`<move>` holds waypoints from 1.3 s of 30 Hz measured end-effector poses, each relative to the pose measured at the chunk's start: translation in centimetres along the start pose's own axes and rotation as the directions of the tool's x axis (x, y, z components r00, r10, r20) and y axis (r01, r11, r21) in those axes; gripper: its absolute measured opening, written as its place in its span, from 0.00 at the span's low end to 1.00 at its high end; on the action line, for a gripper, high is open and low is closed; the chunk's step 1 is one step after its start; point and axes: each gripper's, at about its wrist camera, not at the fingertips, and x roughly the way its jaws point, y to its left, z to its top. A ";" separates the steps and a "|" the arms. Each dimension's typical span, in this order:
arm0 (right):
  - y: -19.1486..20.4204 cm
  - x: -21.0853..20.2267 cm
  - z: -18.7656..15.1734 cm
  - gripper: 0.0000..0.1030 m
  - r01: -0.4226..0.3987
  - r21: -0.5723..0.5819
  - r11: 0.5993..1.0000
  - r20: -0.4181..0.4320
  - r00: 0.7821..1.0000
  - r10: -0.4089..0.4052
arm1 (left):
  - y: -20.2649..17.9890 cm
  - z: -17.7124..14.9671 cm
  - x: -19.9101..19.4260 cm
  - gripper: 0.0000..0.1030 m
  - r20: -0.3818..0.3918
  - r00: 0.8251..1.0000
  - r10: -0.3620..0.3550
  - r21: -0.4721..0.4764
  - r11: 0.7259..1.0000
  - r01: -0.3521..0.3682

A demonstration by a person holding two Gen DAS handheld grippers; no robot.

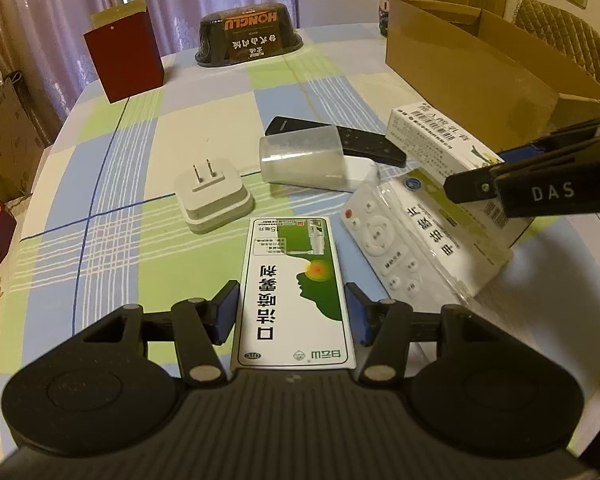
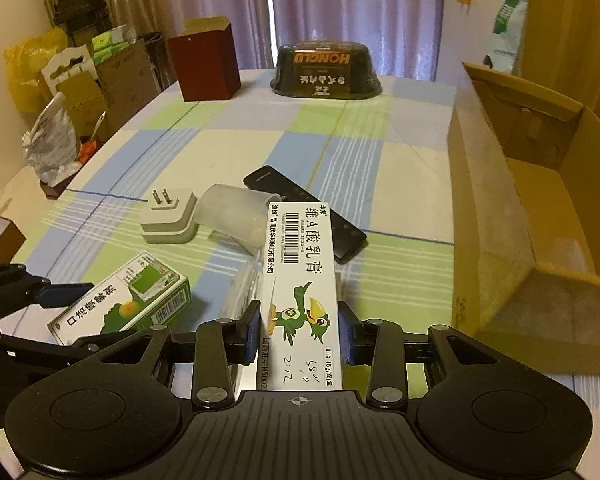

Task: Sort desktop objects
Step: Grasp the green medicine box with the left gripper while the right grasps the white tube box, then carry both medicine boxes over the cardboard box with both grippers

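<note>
While each tool clamps a medicine box, left tool (image 1: pixel 292 316) on the green spray box (image 1: pixel 294 292), right tool (image 2: pixel 298 334) on the ointment box (image 2: pixel 300 280), the cardboard box (image 2: pixel 540 208) looks empty; plug (image 1: pixel 212 196), cup (image 1: pixel 302 164) and remotes lie on the worktop (image 1: pixel 140 160).

Black ribbed gripper bodies, silver pivot screws, blue pads on fingers (image 1: pixel 226 312), white "DAS" lettering

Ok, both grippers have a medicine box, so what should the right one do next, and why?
Probably carry the white cream box rightward over the open cardboard box and release it there. The right gripper already clamps it with its jaws shut on its sides, and the cardboard box stands open and looks empty just to its right.
</note>
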 end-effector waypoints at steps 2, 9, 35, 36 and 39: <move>0.2 -0.2 -0.3 0.36 0.002 -0.005 1.000 -0.004 1.000 -0.002 | -0.1 -0.4 0.0 0.49 -0.015 1.000 -0.004 0.000 1.000 0.004; 0.6 0.2 -0.9 0.36 -0.004 -0.003 1.000 -0.019 1.000 0.004 | -0.4 -1.5 1.3 0.50 -0.073 0.997 -0.012 -0.009 1.000 0.011; -1.6 -5.1 0.8 0.36 0.025 0.055 0.998 0.103 0.994 -0.031 | -2.2 3.3 -3.3 0.49 0.073 0.997 -0.010 0.058 0.998 0.006; -2.1 -5.7 1.0 0.36 0.031 0.063 0.998 0.116 0.993 -0.039 | -2.6 4.0 -3.6 0.49 0.085 0.996 -0.018 0.063 0.998 0.013; -3.8 -7.8 1.7 0.36 0.055 0.089 0.994 0.154 0.986 -0.069 | -4.2 6.1 -4.6 0.49 0.125 0.991 -0.051 0.081 0.996 0.041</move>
